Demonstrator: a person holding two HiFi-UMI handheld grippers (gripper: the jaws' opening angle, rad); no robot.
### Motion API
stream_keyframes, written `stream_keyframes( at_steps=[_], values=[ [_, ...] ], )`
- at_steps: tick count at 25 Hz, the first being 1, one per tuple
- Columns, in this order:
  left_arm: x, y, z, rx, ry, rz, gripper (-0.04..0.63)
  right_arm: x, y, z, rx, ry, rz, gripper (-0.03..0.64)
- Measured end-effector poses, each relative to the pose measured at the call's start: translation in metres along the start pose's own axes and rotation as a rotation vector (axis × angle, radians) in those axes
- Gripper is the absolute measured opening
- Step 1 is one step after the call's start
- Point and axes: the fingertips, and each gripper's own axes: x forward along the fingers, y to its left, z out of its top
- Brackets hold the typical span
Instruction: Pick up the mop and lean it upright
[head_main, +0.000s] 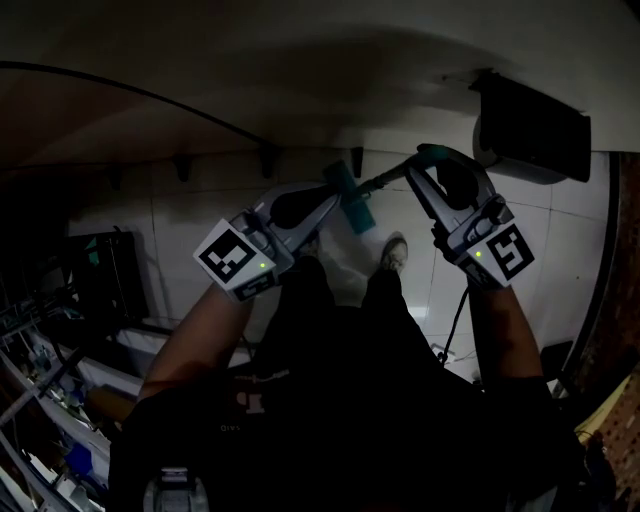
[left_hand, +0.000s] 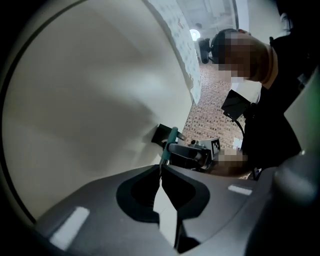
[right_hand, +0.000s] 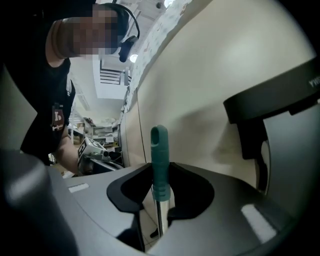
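The mop's teal handle grip (right_hand: 159, 150) stands upright between the jaws of my right gripper (right_hand: 161, 174), which is shut on it; bare metal pole (right_hand: 160, 215) runs down below. In the head view the right gripper (head_main: 425, 176) holds the pole's top, and the dark pole (head_main: 385, 180) slants down-left to a teal piece (head_main: 352, 206). My left gripper (head_main: 332, 205) has its tips at that teal piece. In the left gripper view its jaws (left_hand: 160, 172) are shut together, with the pole rising just beyond the tips to the teal grip (left_hand: 173, 134). The mop head is hidden.
A black-and-white wall dispenser (head_main: 530, 130) hangs on the cream wall at the right. Small wall hooks (head_main: 268, 160) sit above the white tiled floor (head_main: 200, 215). The person's shoe (head_main: 395, 252) is below the pole. Shelves with clutter (head_main: 50, 380) fill the lower left.
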Motion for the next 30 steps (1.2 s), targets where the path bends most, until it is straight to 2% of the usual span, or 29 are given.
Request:
stream_keyframes(
  at_steps=[5, 10, 16, 22, 24, 28, 30],
  values=[
    [-0.001, 0.001, -0.007, 0.002, 0.021, -0.015, 0.012, 0.005, -0.024, -0.001, 0.092, -0.038, -0.078, 0.130],
    [-0.002, 0.001, -0.008, -0.011, 0.026, -0.017, 0.012, 0.013, -0.040, 0.000, 0.338, -0.128, -0.143, 0.154],
    [-0.003, 0.002, -0.014, -0.017, 0.030, -0.014, 0.012, 0.006, -0.054, -0.017, 0.500, -0.185, -0.195, 0.187],
    [0.000, 0.000, -0.015, -0.020, 0.036, -0.013, 0.012, -0.008, -0.078, -0.059, 0.687, -0.166, -0.267, 0.213],
    [0.000, 0.000, -0.015, -0.017, 0.035, -0.015, 0.012, -0.014, -0.091, -0.072, 0.707, -0.154, -0.307, 0.205],
    [0.001, 0.000, -0.013, -0.013, 0.036, -0.016, 0.012, -0.023, -0.110, -0.107, 0.735, -0.065, -0.395, 0.208],
    [0.001, -0.001, -0.011, -0.011, 0.037, -0.020, 0.012, -0.028, -0.112, -0.126, 0.763, -0.023, -0.400, 0.272]
  ],
)
